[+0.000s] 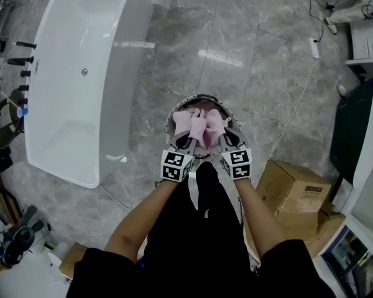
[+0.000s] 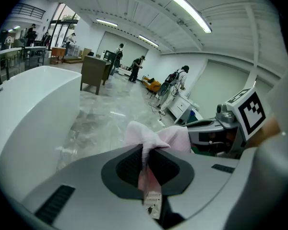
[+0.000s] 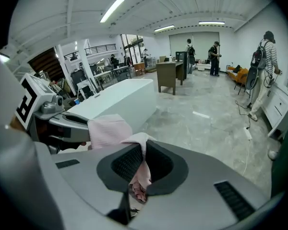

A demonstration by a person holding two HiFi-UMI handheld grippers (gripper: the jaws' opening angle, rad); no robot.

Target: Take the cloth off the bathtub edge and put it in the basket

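Fingers (image 2: pixel 127 166) of left gripper (image 1: pixel 187 141) and right gripper (image 1: pixel 226 139) pinch pink cloth (image 1: pixel 202 126) above basket (image 1: pixel 199 97) on marble floor (image 1: pixel 248 61).

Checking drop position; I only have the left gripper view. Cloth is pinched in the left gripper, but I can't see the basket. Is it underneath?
Observer: By the head view, yes. Seen from above, the pink cloth sits inside the round rim of the basket. I can't tell how high above it.
Operator: Is the right gripper gripping too?
Observer: The right gripper view shows the right gripper shut on another fold of the same cloth.
Operator: Anything close to the basket?
Observer: A cardboard box stands on the floor on the person's right, apart from the basket.
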